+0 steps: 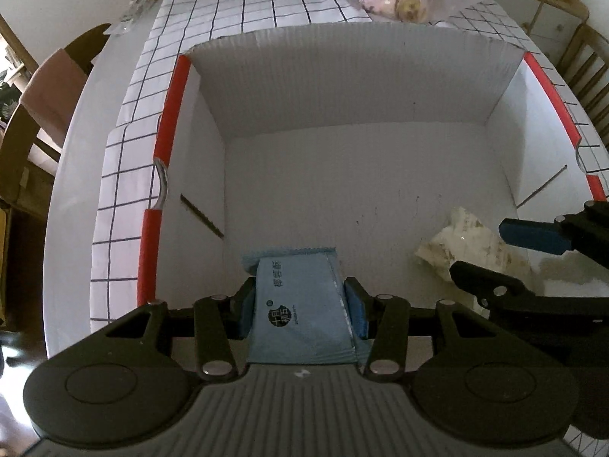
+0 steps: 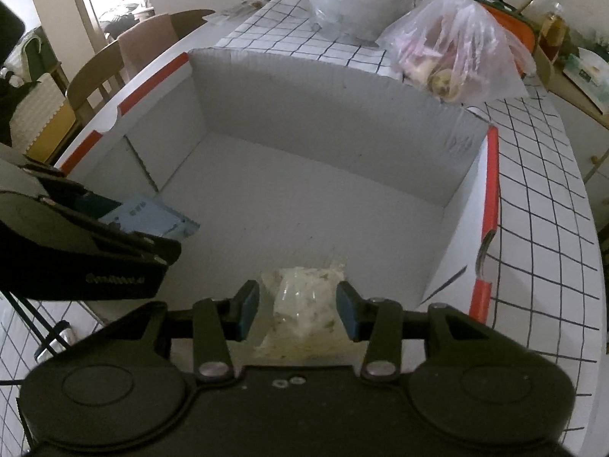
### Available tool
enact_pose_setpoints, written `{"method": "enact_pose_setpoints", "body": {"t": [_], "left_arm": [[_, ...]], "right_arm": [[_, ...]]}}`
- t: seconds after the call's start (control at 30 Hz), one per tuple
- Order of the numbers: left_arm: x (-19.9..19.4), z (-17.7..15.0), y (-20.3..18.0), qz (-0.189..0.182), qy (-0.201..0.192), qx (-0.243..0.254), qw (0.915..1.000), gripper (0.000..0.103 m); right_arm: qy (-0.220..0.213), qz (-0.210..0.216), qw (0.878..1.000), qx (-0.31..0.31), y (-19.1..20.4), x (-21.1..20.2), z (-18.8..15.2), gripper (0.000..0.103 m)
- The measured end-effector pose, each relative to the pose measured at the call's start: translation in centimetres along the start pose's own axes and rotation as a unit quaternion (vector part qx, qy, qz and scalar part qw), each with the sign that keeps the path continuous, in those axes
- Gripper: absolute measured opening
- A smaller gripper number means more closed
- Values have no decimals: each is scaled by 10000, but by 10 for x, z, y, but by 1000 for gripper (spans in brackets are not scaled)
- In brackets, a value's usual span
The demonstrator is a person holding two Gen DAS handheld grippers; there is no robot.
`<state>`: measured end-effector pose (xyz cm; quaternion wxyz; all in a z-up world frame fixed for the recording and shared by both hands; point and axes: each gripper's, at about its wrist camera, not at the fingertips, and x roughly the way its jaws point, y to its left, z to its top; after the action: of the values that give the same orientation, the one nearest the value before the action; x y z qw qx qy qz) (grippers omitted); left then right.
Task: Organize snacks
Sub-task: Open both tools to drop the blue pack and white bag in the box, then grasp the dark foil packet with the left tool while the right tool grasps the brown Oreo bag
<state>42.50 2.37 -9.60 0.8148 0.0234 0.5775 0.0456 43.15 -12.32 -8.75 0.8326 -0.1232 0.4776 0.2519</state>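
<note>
Two snacks are being lowered into the white cardboard box [image 1: 361,87] at once. The blue snack packet [image 1: 300,304] is clamped flat between the pads of the left tongs [image 1: 302,310], down near the box floor on its left side. It looks light and a bit crinkly, probably stiff enough from whatever is inside to be pinched across its width like this; the sealed end flap would likely slip if taken there.

The clear snack bag [image 2: 304,304] sits between the pads of the right tongs [image 2: 298,310], but a gap is seen on both sides, so the jaws look slack around it, not squeezing. It's soft, thin plastic with pale bits inside, likely crushable, so a gentle grip across the middle would be judged best.

The box floor is otherwise bare, so nothing blocks the drop. The two tongs are close together inside the box, which is the main thing to be watched, plus the tall walls with red edges. Beyond the box, a plastic bag of goodies [image 2: 449,57] is left on the checked table [image 2: 533,175]
</note>
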Motion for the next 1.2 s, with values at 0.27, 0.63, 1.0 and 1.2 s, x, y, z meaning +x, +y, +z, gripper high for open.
{"method": "enact_pose_setpoints", "body": {"t": [0.27, 0.63, 1.0, 1.2], "left_arm": [[-19, -7, 5, -260, -328, -77, 9991, 61], [-85, -38, 14, -588, -1066, -96, 9925, 66], [-151, -85, 30, -753, -1758, 27, 9815, 73], [-173, -112, 40, -864, -2033, 33, 9753, 76]], "right_arm": [[-247, -124, 9995, 122, -1, -20, -3, 56], [-829, -178, 9956, 395, 15, -90, -19, 73], [-1335, -169, 9892, 575, 50, -149, -45, 87], [-1549, -135, 9852, 717, 66, -173, -66, 92]]}}
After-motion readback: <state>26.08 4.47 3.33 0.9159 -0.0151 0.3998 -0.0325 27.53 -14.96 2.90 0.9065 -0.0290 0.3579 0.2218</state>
